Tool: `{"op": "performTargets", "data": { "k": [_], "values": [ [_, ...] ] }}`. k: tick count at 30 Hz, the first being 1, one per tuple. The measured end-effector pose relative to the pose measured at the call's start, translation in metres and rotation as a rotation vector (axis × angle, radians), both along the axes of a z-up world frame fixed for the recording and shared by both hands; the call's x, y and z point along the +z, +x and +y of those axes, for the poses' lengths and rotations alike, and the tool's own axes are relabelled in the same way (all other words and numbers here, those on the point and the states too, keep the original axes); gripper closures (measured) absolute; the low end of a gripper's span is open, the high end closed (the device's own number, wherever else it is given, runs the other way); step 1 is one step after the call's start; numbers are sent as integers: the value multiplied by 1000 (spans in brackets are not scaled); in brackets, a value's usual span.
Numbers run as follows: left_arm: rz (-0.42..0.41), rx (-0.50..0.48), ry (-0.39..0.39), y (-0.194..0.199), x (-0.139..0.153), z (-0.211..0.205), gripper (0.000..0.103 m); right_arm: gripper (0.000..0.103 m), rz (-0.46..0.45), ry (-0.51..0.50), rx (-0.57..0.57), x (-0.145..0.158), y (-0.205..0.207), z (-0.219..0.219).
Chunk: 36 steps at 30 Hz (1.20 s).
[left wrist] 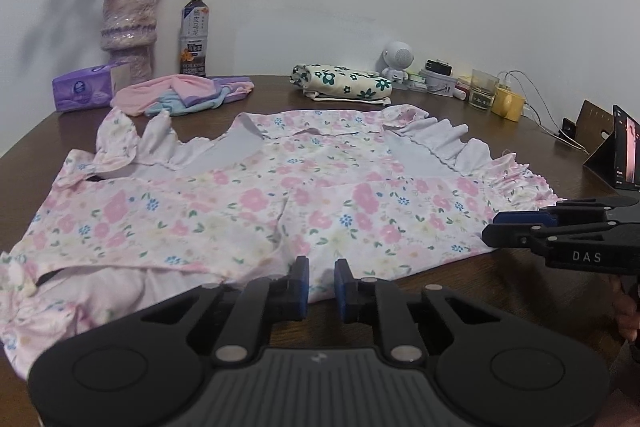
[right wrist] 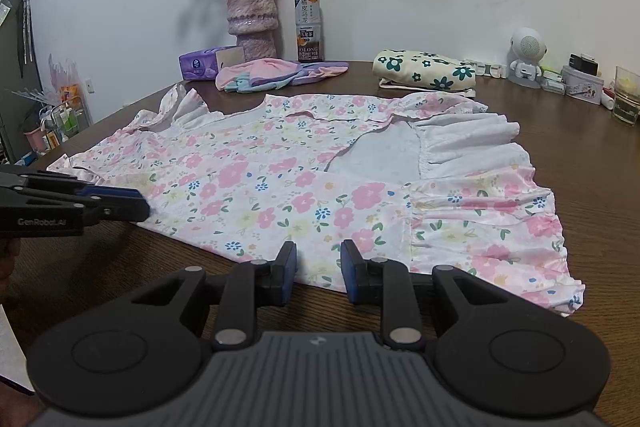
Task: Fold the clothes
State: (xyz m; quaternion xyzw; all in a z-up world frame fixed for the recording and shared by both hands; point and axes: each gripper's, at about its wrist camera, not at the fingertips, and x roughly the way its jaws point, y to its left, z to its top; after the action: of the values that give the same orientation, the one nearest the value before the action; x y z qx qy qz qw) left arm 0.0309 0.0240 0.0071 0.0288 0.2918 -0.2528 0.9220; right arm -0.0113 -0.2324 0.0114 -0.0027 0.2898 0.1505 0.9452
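Where the left wrist camera looks forward, a thin floral dress [left wrist: 248,203], pink and blue blossoms on pale cotton with white ruffled trim, lies spread flat on the dark wood-grain table [left wrist: 520,291]. The left gripper [left wrist: 321,281] sits at the near hem, its blue-padded fingers [left wrist: 301,279] parted by a narrow gap with cloth showing between them, though whether they touch it cannot be told. The right gripper [left wrist: 494,227] reaches in from the right, its fingers close together at the dress's ruffled edge. Behind stand a lumpy lilac vase [left wrist: 128,23] of dried roses, a tea bottle [left wrist: 194,35], a purple tissue pack [left wrist: 90,87], a pastel crumpled garment [left wrist: 184,93] and a folded cream cloth [left wrist: 344,81] with green flowers. From the right wrist camera, the right gripper [right wrist: 319,265] hovers at the near hem of the dress [right wrist: 280,187], fingers [right wrist: 352,267] slightly spread over fabric. The left gripper [right wrist: 140,201] enters from the left, fingers nearly together at the dress's edge.
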Motion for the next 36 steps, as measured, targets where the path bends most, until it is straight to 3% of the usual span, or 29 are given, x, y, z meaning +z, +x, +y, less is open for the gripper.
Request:
{"op": "performTargets", "data": {
  "k": [25, 29, 36],
  "values": [
    [7, 100, -12, -2, 4, 21, 92, 79, 0, 0, -3, 0, 0, -1],
    [-16, 52, -15, -3, 11, 3, 83, 78, 0, 0, -2, 0, -1, -1],
    [4, -82, -19, 6, 9, -44, 82, 78, -1, -7, -1, 0, -1, 0]
  ]
}}
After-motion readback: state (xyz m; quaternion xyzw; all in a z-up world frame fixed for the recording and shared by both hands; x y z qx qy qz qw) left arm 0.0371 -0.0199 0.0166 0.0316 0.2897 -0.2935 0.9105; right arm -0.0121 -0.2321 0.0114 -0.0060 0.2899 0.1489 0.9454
